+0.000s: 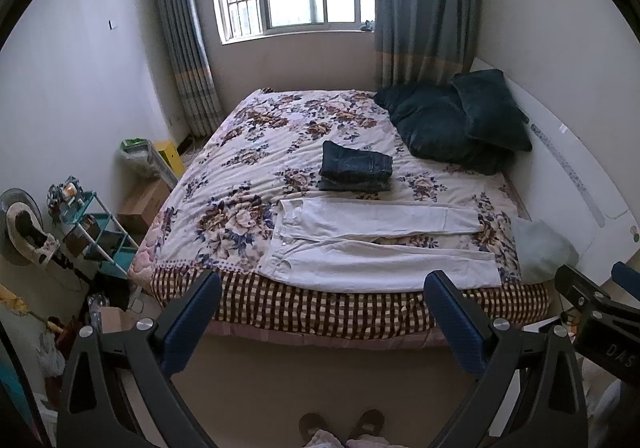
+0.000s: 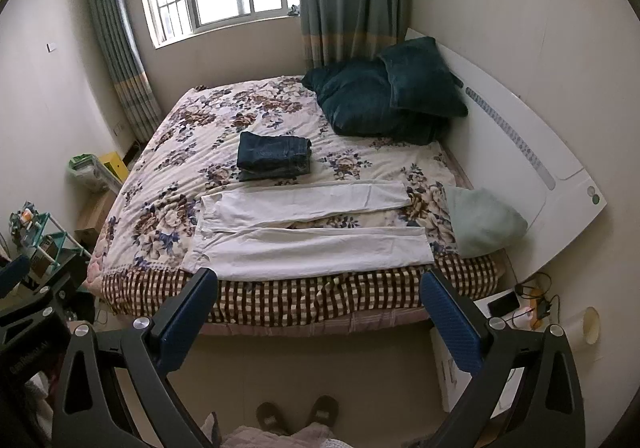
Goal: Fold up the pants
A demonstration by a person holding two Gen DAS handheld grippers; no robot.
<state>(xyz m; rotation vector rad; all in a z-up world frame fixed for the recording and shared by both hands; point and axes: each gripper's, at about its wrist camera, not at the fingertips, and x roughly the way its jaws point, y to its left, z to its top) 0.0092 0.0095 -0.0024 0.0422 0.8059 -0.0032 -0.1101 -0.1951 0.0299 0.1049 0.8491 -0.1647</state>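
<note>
The left gripper [image 1: 322, 298] hangs above the floor short of the bed [image 1: 320, 308], its jaws spread wide with nothing between them; the right gripper [image 2: 318, 296] hangs the same way, jaws wide apart and empty, well clear of any cloth. The white pants [image 1: 372, 244] lie flat on the flowered bedspread [image 1: 240, 168] just beyond the jaws of both grippers, along the near edge of the bed; the waist sits past the left jaw and the two legs run out toward the right jaw, slightly parted. Farther on past the pants, a stack of folded dark jeans [image 2: 276, 158] rests on the bedspread, apart from them; dark green pillows [image 2: 384, 96] are heaped far beyond the right jaw against the white headboard [image 2: 520, 136]; a pale green cushion [image 2: 484, 220] lies just past the leg ends. Below the jaws, a person's two slippers [image 2: 298, 414] stand on the floor.
</note>
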